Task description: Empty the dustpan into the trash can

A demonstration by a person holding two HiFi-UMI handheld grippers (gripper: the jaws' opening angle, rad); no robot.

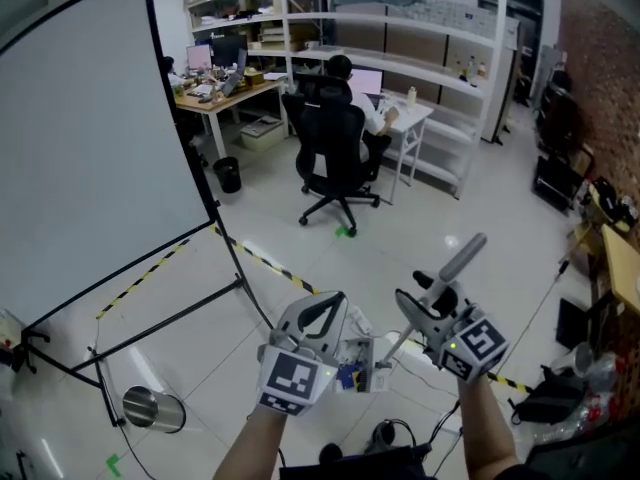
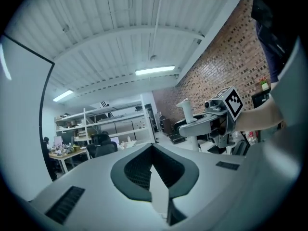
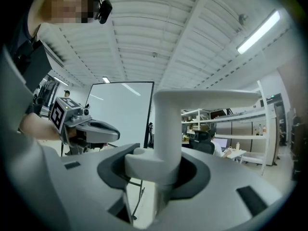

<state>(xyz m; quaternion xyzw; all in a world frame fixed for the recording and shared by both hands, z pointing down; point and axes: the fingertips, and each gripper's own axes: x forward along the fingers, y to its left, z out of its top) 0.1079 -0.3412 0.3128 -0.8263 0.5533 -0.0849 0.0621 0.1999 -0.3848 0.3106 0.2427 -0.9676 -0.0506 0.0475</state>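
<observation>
Right gripper view: dustpan handle [image 3: 166, 138] pinched upright in right gripper [image 3: 156, 165], clear of the floor [image 1: 300, 258].
What hangs below the grip not made out in any view. Left gripper [image 2: 153, 153] pressed together, nothing seen between, just beside the right one. Metal trash can [image 1: 153, 408] on the floor, lower left in head view, well apart from both. Judged early stage: dustpan in hand; reaching the can and tipping out not yet done.

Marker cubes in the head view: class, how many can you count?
2. One marker cube sits on the left tongs, bottom centre; the other marker cube is on the right tongs, beside it. None seems hidden.
</observation>
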